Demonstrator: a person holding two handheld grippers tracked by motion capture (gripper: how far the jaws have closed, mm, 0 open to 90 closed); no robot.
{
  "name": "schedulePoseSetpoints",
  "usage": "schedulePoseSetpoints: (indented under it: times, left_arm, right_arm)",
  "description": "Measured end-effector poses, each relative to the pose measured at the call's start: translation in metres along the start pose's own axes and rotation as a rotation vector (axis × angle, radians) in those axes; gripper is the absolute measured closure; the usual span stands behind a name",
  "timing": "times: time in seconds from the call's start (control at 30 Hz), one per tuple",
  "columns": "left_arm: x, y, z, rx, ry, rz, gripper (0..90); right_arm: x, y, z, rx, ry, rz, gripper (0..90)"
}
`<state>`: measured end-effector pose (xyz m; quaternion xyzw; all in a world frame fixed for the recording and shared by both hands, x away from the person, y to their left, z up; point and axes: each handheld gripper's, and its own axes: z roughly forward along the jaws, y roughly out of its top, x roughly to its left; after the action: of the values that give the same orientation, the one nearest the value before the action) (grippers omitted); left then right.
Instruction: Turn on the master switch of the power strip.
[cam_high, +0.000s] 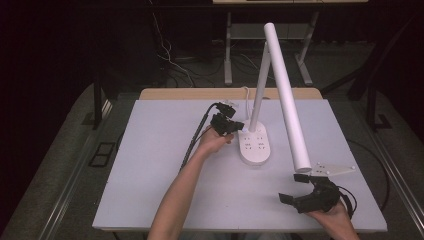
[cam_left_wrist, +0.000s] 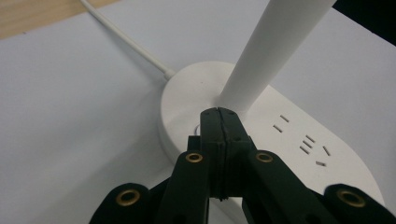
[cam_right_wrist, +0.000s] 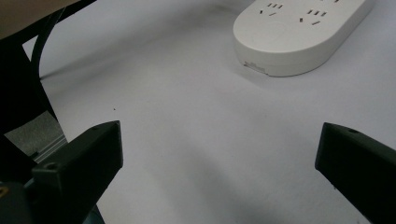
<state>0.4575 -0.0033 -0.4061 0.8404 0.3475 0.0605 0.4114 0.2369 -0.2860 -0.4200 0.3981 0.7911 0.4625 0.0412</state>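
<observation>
White tabletop carries everything. Left gripper — jaws pressed together with nothing between — has its tips on the oval socket base of a white desk lamp, beside the stem's foot. Right gripper hangs over the near right edge — jaws spread wide, empty.

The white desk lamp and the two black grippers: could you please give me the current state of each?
White desk lamp with socket base: upright on the table, stem leaning back, long tube head angled down toward the person; whether lit, cannot tell.
White power cord: plugged into the base's rear.
Left black gripper: jaws shut, tips at the stem's foot on the base.
Right black gripper: jaws wide open, holding nothing, over bare table.
</observation>
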Motion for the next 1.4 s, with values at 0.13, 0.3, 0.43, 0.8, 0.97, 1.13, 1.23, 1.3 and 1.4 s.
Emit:
schedulePoseSetpoints:
  times: [0.13,0.3,0.43,0.8,0.97,1.13,1.23,1.3,1.4]
  left_arm:
    - [-0.001,0.002,-0.011,-0.008,0.008,0.023,89.5]
    - [-0.003,0.002,-0.025,-0.018,0.007,0.044,84.2]
    - [-0.003,0.001,-0.037,-0.024,-0.021,0.010,64.3]
    - [0.003,-0.011,-0.083,-0.077,-0.086,0.010,20.9]
    - [0.006,-0.017,-0.103,-0.118,-0.100,-0.018,10.7]
    - [0.008,-0.030,-0.120,-0.094,-0.098,-0.029,0.0]
    - [0.009,-0.042,-0.130,-0.084,-0.087,-0.031,0.0]
    - [0.009,-0.049,-0.136,-0.089,-0.079,-0.040,0.0]
    - [0.011,-0.060,-0.142,-0.096,-0.068,-0.050,0.0]
  right_arm:
    - [0.000,0.000,0.000,0.001,0.000,0.000,0.4]
    - [0.001,0.001,0.001,0.002,0.003,0.002,0.4]
    - [0.001,0.001,0.002,0.005,0.002,0.000,0.4]
    - [0.000,0.001,0.000,-0.009,0.003,0.006,0.4]
    - [0.000,0.001,0.000,-0.009,0.003,0.005,0.4]
    - [-0.001,0.001,-0.001,-0.011,0.000,0.005,0.4]
    - [-0.002,0.001,-0.001,-0.015,-0.001,0.009,0.4]
    - [-0.002,0.001,-0.001,-0.015,0.000,0.009,0.4]
    - [-0.001,0.001,0.000,-0.011,0.000,0.004,0.4]
